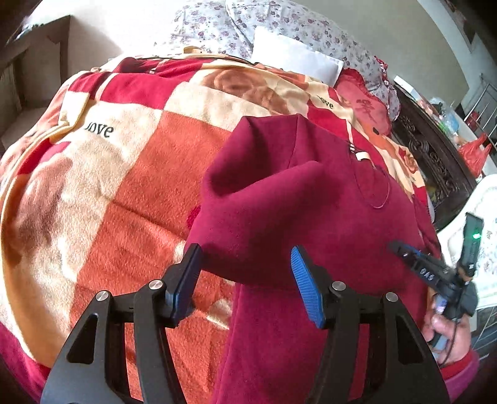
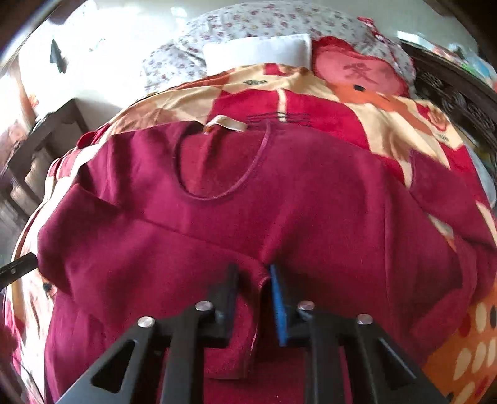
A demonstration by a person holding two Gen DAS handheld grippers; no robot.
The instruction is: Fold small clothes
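A maroon shirt [image 1: 279,192] lies on a checked blanket [image 1: 124,186], its left side folded over the body. My left gripper [image 1: 245,254] stands open at the folded side's edge, with fabric lying loose between its fingers. In the right wrist view the shirt [image 2: 217,233] fills the middle, with its round neckline [image 2: 217,192] and a cream label [image 2: 226,124] at the far end. My right gripper [image 2: 253,270] is shut on a pinched ridge of the shirt near its lower middle. That gripper [image 1: 400,248] also shows at the left wrist view's right edge, held by a hand [image 1: 447,329].
The blanket covers a bed. At its far end are a white pillow [image 1: 295,59], a red cushion [image 1: 363,105] and a floral quilt [image 1: 217,25]. A dark carved wooden frame [image 1: 435,161] runs along the right side. Wooden furniture [image 1: 31,62] stands at the left.
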